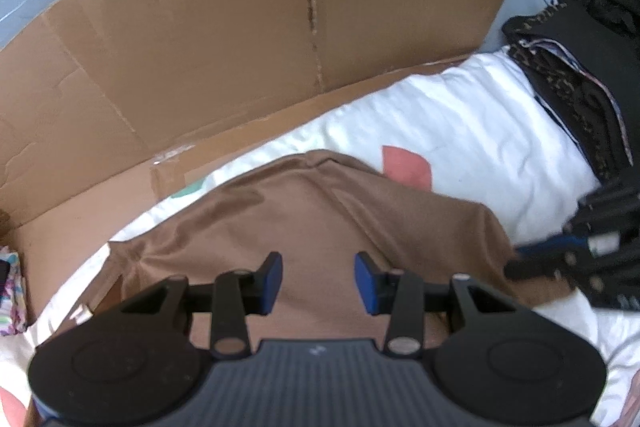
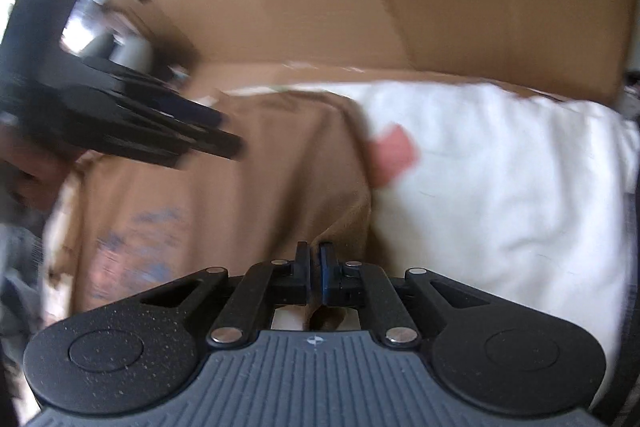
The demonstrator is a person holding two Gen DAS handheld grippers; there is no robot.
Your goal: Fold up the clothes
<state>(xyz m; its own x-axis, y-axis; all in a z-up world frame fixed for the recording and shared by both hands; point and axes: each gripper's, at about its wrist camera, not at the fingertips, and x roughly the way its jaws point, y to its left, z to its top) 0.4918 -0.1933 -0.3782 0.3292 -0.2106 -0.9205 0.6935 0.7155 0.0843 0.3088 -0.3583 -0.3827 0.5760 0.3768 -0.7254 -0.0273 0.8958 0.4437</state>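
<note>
A brown garment (image 1: 320,211) lies spread on white bedding (image 1: 460,115). My left gripper (image 1: 319,279) hangs over its middle, jaws open, with no cloth between the blue pads (image 1: 366,277). In the right wrist view the garment (image 2: 248,187) shows a blurred bluish print (image 2: 140,247). My right gripper (image 2: 315,265) is shut on the garment's right edge, where the cloth peaks up into the fingertips. The right gripper (image 1: 532,265) appears blurred at the right of the left wrist view. The left gripper (image 2: 236,147) reaches in from the left, held by a hand (image 2: 36,163).
An opened cardboard box (image 1: 240,47) stands flat behind the bedding, its wall close to the garment's far side. A dark pile of clothes (image 1: 580,87) lies at the right. The bedding has a pink patch (image 1: 404,167). A patterned cloth (image 1: 8,291) shows at the left edge.
</note>
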